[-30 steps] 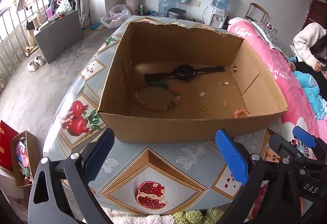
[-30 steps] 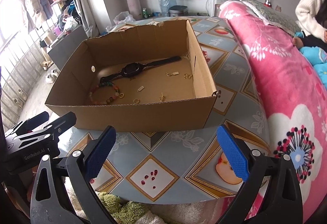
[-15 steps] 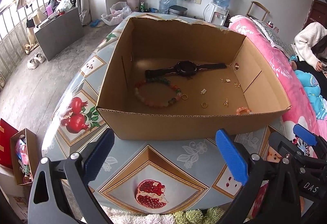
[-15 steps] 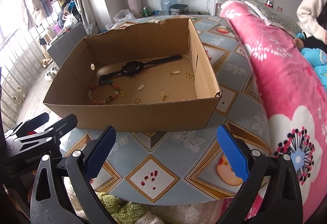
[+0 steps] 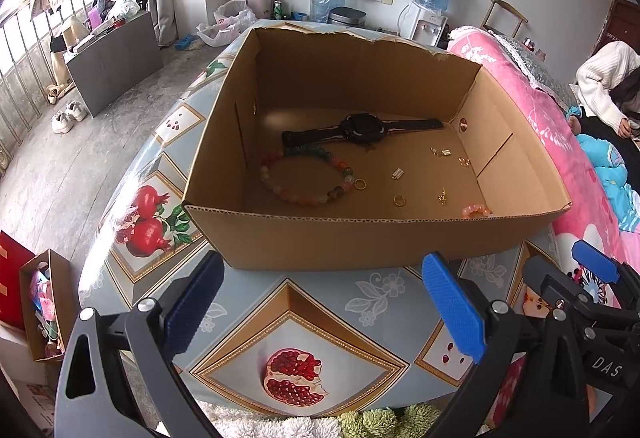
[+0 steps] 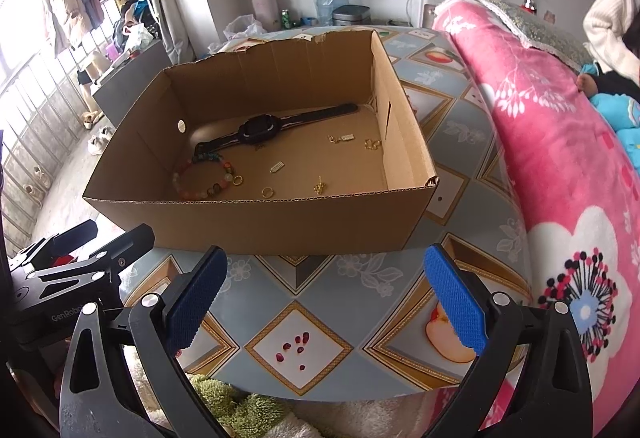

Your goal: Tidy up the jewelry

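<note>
Jewelry lies loose on the floor of a box (image 5: 372, 238): watch (image 5: 362, 128) at 12 o'clock, bead bracelet (image 5: 306, 180) at 9, rings (image 5: 399, 201) near centre. Left gripper (image 5: 324, 302) and right gripper (image 6: 326, 294) hover at its 6 o'clock side, jaws spread, holding nothing.

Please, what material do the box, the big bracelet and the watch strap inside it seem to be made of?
The box looks like plain brown corrugated cardboard: its cut top edge shows the wavy fluting. The big bracelet seems to be polished stone or glass beads, glossy and multicoloured; which of the two I cannot tell. The watch strap looks like matte black rubber or silicone, lying flat.
</note>
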Tool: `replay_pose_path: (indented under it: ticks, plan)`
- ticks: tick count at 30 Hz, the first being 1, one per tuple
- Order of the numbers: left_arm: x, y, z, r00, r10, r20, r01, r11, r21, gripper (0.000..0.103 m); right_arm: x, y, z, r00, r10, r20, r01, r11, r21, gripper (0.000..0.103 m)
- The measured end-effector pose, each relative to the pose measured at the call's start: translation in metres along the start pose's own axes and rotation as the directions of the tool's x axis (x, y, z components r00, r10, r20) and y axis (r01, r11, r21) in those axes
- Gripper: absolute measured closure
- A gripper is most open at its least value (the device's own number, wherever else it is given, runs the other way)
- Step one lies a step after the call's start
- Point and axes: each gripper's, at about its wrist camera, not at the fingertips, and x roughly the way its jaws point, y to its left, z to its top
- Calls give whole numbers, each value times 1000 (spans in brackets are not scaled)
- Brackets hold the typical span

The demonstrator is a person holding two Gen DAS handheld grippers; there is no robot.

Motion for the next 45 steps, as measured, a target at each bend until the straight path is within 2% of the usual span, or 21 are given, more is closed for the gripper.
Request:
replay_pose_path:
  ticks: [45]
  plan:
    - [1,-2,-1,1000,-3,-2,3,1000,3,6,2,-1,-1,1000,7,-4,-7,1000,1,8]
